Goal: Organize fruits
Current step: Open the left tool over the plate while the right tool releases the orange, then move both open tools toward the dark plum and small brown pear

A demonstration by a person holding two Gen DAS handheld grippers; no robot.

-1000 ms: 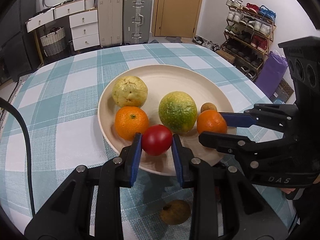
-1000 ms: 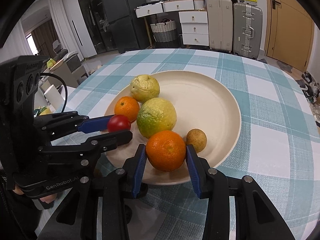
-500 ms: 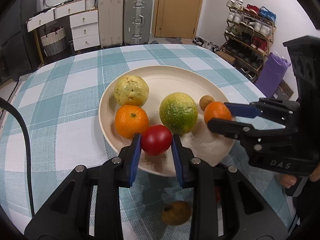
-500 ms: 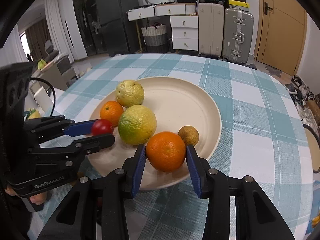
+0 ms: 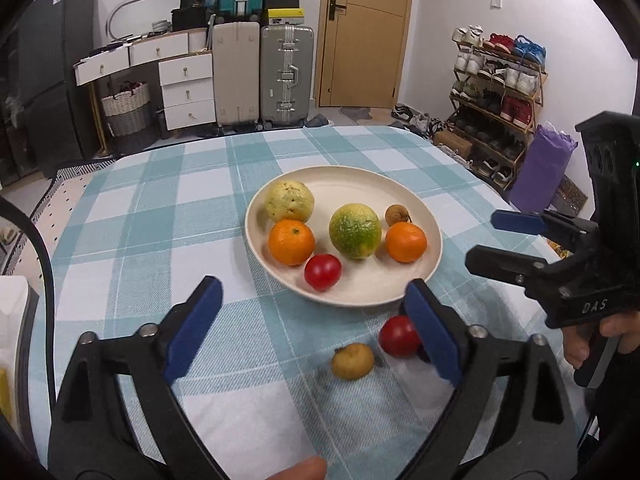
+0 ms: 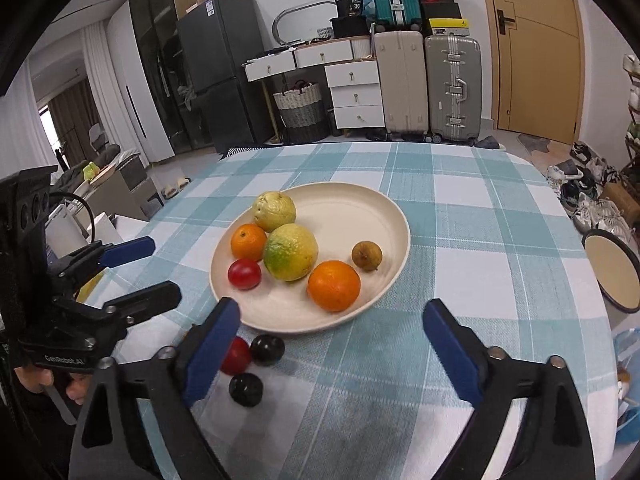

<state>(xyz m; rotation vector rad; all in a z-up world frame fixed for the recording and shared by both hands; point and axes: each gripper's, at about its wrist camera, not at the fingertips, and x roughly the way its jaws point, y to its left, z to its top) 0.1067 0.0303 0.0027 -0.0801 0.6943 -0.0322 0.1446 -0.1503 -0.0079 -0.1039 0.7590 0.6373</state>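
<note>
A cream plate (image 5: pixel 352 184) (image 6: pixel 360 204) on the checked tablecloth holds a yellow guava (image 5: pixel 289 201), two oranges (image 5: pixel 291 241) (image 6: pixel 334 285), a green-yellow citrus (image 5: pixel 355 231), a small brown fruit (image 6: pixel 366 255) and a red tomato (image 5: pixel 323 272) (image 6: pixel 244 274). My left gripper (image 5: pixel 316 322) is opening wide, pulled back from the plate's near rim, nothing between its pads. My right gripper (image 6: pixel 332 342) is likewise opening, empty, short of the rim. On the cloth near me lie another tomato (image 5: pixel 398 335), a yellowish fruit (image 5: pixel 353 361) and two dark plums (image 6: pixel 267 349) (image 6: pixel 245 389).
The table's edge curves on the right, where a round stool (image 6: pixel 612 268) stands beside it. Suitcases (image 5: pixel 264 74), white drawers and a shoe rack (image 5: pixel 496 96) stand beyond the table. A white object (image 5: pixel 12 320) sits at the left edge. A fingertip (image 5: pixel 296 470) shows at the bottom.
Both grippers let go: the left released the tomato and the right the orange, which now rest on the plate. Both grippers opened wide and drew back and up from the plate.
</note>
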